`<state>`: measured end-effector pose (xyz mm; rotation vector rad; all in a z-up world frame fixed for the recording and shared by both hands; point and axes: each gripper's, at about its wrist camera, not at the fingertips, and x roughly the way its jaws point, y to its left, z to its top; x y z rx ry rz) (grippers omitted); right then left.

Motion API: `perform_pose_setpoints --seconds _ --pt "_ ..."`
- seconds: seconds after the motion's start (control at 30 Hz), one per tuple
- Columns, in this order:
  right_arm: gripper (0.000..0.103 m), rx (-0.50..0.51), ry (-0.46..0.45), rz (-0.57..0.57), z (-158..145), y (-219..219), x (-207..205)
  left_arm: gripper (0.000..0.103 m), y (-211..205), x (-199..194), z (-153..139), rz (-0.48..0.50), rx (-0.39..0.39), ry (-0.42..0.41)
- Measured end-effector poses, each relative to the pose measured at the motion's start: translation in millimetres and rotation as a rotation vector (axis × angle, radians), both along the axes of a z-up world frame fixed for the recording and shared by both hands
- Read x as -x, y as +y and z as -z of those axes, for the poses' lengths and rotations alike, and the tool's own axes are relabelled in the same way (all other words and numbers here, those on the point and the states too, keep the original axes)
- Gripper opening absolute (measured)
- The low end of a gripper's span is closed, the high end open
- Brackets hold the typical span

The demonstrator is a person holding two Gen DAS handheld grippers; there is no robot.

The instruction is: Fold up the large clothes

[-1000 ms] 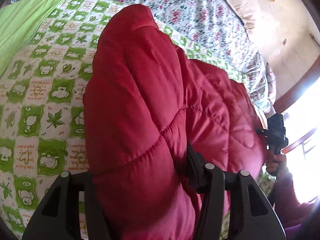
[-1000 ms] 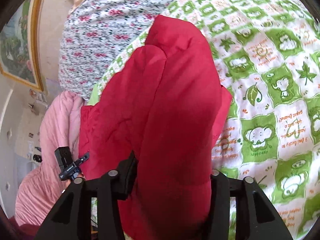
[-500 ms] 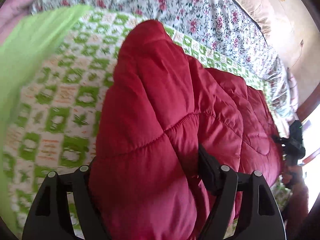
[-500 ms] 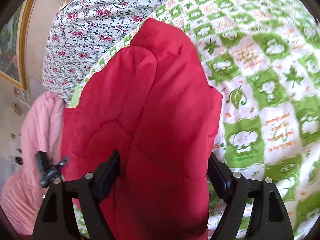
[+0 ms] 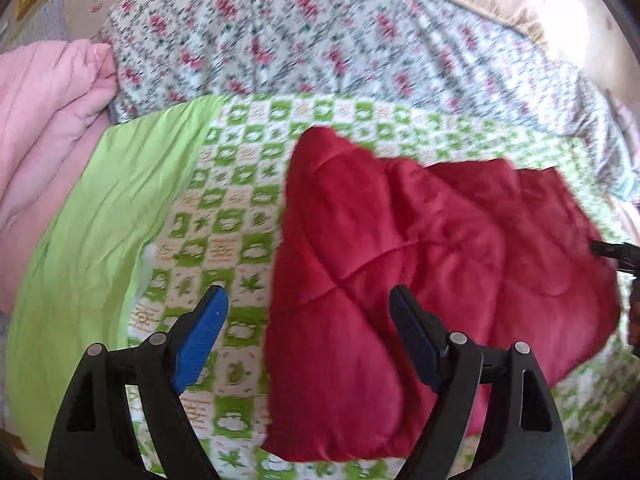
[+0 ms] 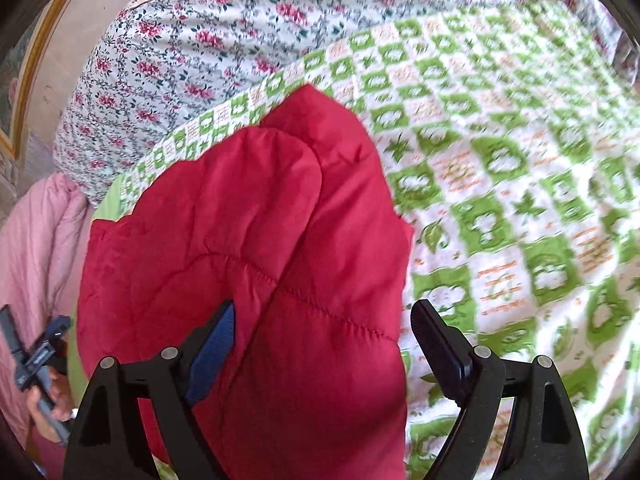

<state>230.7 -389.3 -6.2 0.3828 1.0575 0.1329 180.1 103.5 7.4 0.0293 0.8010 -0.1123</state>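
The red quilted garment (image 5: pixel 420 264) lies folded on the bed's green-checked cover (image 5: pixel 236 216) just ahead of both tools; left tool (image 5: pixel 308 340) and right tool (image 6: pixel 324 344), jaws just opened, spread empty; this fold looks done, perhaps 1 tidy-up left.

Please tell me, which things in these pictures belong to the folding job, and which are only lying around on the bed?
Belong to the job:
red padded jacket
left hand-held gripper, open
right hand-held gripper, open

Only lying around:
green checked sheet
flowered bedding
pink quilt
plain green cloth
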Motion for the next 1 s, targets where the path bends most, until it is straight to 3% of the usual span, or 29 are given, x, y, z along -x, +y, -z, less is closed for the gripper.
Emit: perform_pose_setpoints --seconds 0.13,0.27,0.47,0.67,0.77,0.87,1.0 --pt "0.089 0.09 -0.078 0.016 -26.2 11.9 10.5 0.083 -19.7 9.9 -6.6 0.078 0.02 -0.005" --pt "0.089 0.114 -0.15 -0.016 -49.4 29.5 24.1 0.083 -41.6 16.3 -4.6 0.135 0.033 0.005" --pt "0.089 0.105 -0.178 -0.097 -61.2 57.8 46.4 0.083 -62.1 27.7 0.7 0.178 0.042 0.024" --pt "0.089 0.134 -0.179 -0.2 -59.8 89.1 58.5 0.083 -75.9 32.0 4.4 0.224 0.038 0.022" --pt "0.088 0.145 -0.185 -0.254 -55.1 108.5 50.8 0.083 -83.0 19.6 16.1 0.254 0.077 0.075" --pt "0.083 0.163 -0.141 -0.315 -36.6 130.2 31.9 0.083 -88.2 3.1 35.8 0.26 0.073 0.138" --pt "0.084 0.267 -0.099 -0.315 -11.0 140.0 4.0 0.085 -88.1 -19.3 42.8 0.249 0.074 0.142"
